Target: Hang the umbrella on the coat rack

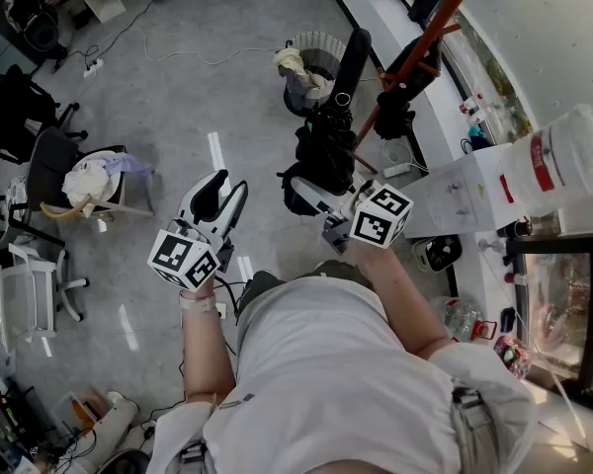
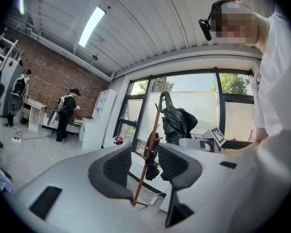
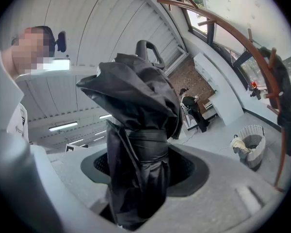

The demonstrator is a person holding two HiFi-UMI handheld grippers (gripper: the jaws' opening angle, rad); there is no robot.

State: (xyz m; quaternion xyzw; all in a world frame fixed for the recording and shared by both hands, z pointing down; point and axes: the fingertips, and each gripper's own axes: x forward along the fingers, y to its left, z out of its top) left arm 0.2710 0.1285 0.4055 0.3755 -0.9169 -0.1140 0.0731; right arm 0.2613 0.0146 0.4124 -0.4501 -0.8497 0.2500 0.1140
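The folded black umbrella (image 1: 328,141) stands upright in my right gripper (image 1: 311,188), which is shut on its wrapped canopy (image 3: 138,144). Its curved black handle (image 1: 354,52) points up and away, toward the coat rack (image 1: 430,33). The rack is a reddish-brown pole with pegs, and dark items (image 1: 403,97) hang on it. In the right gripper view the rack (image 3: 266,69) arcs past on the right, clear of the umbrella. My left gripper (image 1: 215,203) hangs to the left, open and empty. Between its pads (image 2: 117,166) the rack pole (image 2: 148,154) shows far off, with the umbrella (image 2: 177,120) beside it.
A mesh basket (image 1: 311,62) with cloth stands on the floor behind the umbrella. A white counter (image 1: 455,191) with a large bottle (image 1: 573,156) runs along the right. Office chairs (image 1: 79,181) crowd the left. Two people (image 2: 67,113) stand by the far brick wall.
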